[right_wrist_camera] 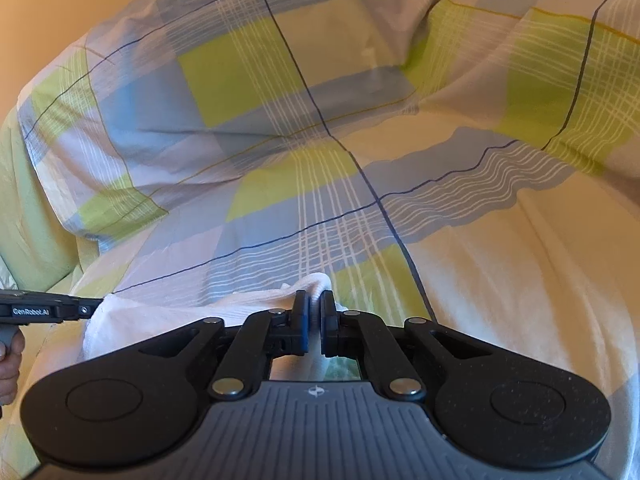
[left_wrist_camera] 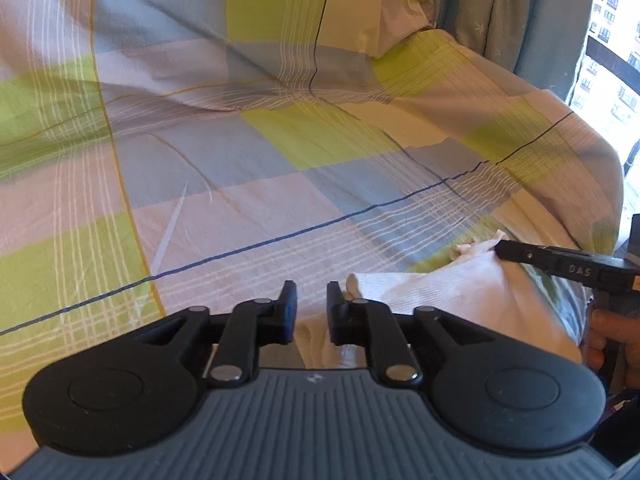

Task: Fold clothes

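White ribbed garment (left_wrist_camera: 452, 300) — bunched, lying on bed, one corner (right_wrist_camera: 316, 284) lifted, pinched.

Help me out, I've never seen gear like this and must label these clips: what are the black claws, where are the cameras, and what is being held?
Each black claw is a hand-held two-finger gripper; a camera on it looks forward along its fingers. One picture comes from the left gripper, the other from the right gripper. Both hover over a bed with a checked green, blue and white bedcover. On it lies a white cloth. The right gripper pinches a fold of that cloth. The left gripper's fingers stand apart, with the cloth's edge at its right finger.
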